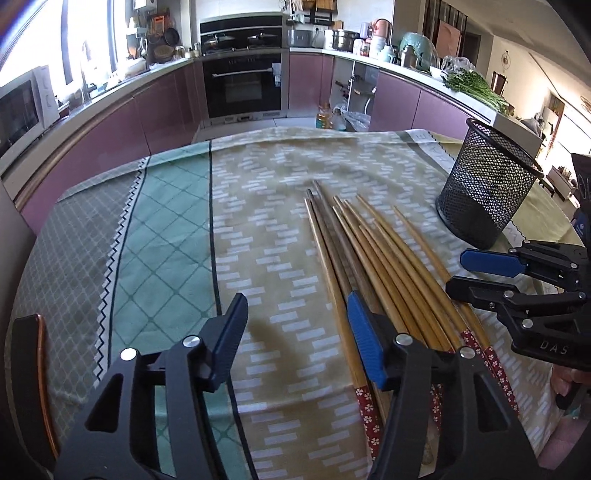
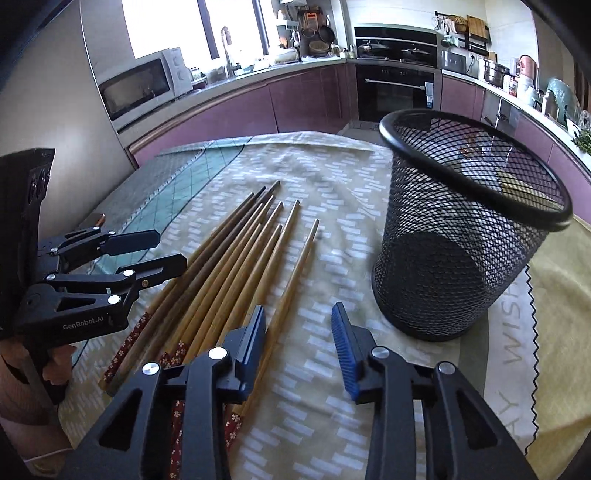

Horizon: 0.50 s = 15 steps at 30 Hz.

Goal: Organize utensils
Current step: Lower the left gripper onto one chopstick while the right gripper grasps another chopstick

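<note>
Bright daylight floods from blown-out windows (image 2: 199,26) far beyond the claws; fisheye edges curve and darken, the tablecloth (image 1: 258,206) slightly motion-blurred.

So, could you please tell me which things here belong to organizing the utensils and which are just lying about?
Belonging to the job:
chopsticks
mesh holder
left gripper
right gripper

Just lying about:
tablecloth
microwave
greens

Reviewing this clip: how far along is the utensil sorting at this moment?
Nothing looks done: the mesh holder stands upright with no chopsticks inside, and the chopsticks all lie fanned on the tablecloth. Nothing is in hand; the left tool and right tool are both open, low by the handle ends. Left: grasping them and loading the holder.
</note>
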Tool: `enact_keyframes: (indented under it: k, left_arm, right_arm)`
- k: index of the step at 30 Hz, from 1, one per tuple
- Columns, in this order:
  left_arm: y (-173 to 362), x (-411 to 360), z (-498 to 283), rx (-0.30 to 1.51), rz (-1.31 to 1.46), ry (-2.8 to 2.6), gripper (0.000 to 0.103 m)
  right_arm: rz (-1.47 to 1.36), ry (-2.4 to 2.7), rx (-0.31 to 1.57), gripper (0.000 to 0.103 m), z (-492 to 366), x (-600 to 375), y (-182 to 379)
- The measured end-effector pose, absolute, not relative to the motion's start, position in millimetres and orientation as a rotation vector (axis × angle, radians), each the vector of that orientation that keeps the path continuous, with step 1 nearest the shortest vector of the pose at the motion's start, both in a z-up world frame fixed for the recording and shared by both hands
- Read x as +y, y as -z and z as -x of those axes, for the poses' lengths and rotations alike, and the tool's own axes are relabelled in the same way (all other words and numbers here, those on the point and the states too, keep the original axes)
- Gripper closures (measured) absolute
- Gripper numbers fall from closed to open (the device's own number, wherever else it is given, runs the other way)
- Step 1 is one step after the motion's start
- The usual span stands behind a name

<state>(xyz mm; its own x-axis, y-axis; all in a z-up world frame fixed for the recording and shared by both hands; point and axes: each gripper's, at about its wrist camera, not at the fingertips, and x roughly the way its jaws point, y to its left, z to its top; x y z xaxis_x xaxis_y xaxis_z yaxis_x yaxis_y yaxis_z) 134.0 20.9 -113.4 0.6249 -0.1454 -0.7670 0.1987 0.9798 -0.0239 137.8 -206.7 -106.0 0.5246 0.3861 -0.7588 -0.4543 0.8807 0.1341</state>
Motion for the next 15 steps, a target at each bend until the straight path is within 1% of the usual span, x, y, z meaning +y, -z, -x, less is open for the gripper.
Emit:
enact_keyframes:
  k: [2, 5, 7, 9, 11, 13, 14, 15]
  left_arm:
    - [114, 21, -137, 0.882, -0.064, 0.208, 0.05]
    - [115, 20, -139, 0.89, -0.074, 0.217, 0.052]
    - [116, 17, -142, 0.896, -0.097, 0.217, 0.056]
    - [118, 12, -146, 0.9, -0.12, 0.213, 0.057]
    - [116, 12, -146, 0.902, -0.124, 0.219, 0.06]
    - [115, 10, -151, 0.909, -0.12, 0.222, 0.068]
    - [115, 8, -152, 0.911, -0.121, 0.224, 0.071]
    - [114, 6, -154, 0.914, -0.119, 0.228, 0.077]
  right_arm:
    - [0.119, -0.499, 0.886, 0.069, -139, -204, 106]
    - [0.15, -0.483, 0.889, 0.076, -141, -203, 106]
    - [0.15, -0.48, 0.895, 0.08, -143, -204, 107]
    - [0.15, -0.481, 0.899, 0.081, -143, -206, 107]
    - [0.149, -0.483, 0.899, 0.083, -144, -203, 107]
    - [0.135, -0.492, 0.899, 0.088, -144, -203, 108]
    - [0.124, -0.498, 0.901, 0.09, -145, -204, 109]
    - [0.118, -0.499, 0.903, 0.091, -145, -203, 109]
